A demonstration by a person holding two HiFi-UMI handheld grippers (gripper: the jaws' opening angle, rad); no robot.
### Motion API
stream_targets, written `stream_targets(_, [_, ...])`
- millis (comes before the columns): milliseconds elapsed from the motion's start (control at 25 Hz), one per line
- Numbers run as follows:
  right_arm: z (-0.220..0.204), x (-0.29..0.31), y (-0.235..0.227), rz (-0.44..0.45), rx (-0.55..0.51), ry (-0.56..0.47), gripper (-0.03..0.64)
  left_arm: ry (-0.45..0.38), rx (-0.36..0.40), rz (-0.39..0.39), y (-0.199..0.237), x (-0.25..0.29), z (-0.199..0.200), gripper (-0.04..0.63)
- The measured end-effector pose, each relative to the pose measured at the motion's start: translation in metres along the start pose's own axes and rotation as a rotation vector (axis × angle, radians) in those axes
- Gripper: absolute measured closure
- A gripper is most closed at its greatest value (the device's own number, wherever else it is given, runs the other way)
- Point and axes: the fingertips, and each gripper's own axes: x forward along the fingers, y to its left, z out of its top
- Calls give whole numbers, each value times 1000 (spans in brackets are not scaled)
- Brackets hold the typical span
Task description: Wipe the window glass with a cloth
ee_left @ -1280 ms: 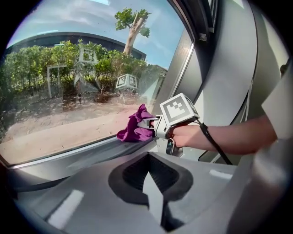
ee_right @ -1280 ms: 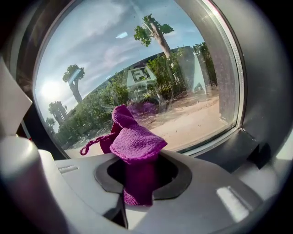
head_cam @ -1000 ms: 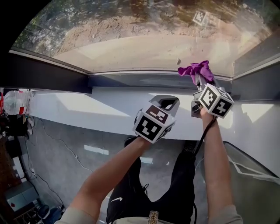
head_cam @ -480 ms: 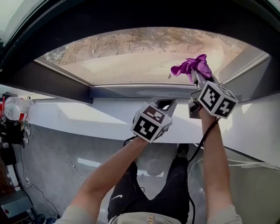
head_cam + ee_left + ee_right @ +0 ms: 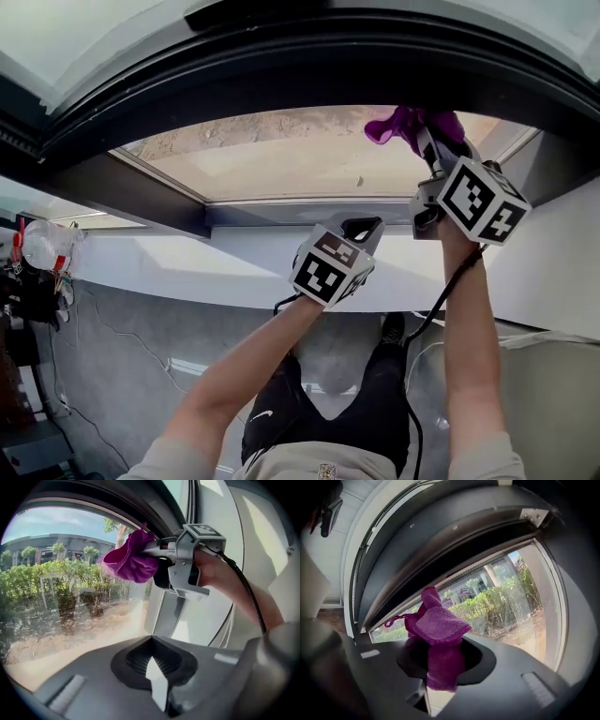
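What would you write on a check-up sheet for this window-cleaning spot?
Surface: window glass, smears too small to tell.
Job's things: purple cloth, bunched, up by the top frame.
Clutter: clear bottle at the left.
Grippers: right gripper shut on the cloth; left gripper shut, empty, lower, near the white sill.
Cables: black cable along the right arm; thin wires on the floor.
Surroundings: bushes and sandy ground outside.

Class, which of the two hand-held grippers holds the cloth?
The right hand-held gripper, clamping the purple cloth; the left hand-held gripper is empty.
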Motion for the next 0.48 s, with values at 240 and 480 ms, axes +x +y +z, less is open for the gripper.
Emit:
stream_targets(240, [49,-16,-10,4,12,-134,486,-2,24,-8,-12,4,19,595])
stream_targets(480, [55,-31,-46,-44,44,-214,485,29,26,-22,-20,18,15,595])
